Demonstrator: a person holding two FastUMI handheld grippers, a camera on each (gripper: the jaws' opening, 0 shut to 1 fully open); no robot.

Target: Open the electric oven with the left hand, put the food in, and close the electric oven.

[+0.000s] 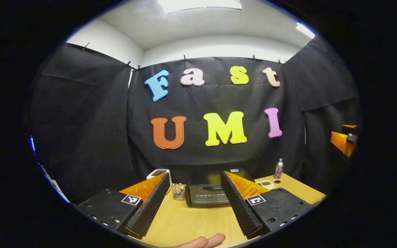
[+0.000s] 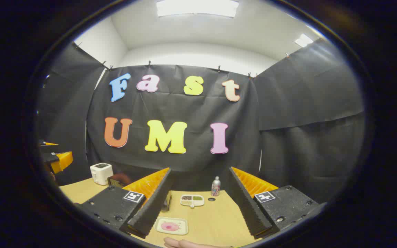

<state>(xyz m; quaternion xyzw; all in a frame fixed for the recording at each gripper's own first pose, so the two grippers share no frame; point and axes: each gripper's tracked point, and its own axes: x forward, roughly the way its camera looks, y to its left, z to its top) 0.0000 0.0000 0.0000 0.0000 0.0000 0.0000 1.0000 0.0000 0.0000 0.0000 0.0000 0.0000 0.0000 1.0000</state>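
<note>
The black electric oven stands on the wooden table with its door closed, straight ahead between the spread fingers of my left gripper, which is open, empty and well short of it. In the right gripper view, a pale square plate with pink food lies on the table, low between the fingers of my right gripper, also open and empty. One finger hides most of the oven there. The other gripper's orange body shows at the far right edge and the far left edge.
A white appliance and a small wire basket sit left of the oven. A divided dish and a metal bottle stand to its right. A thumb shows at the bottom edge.
</note>
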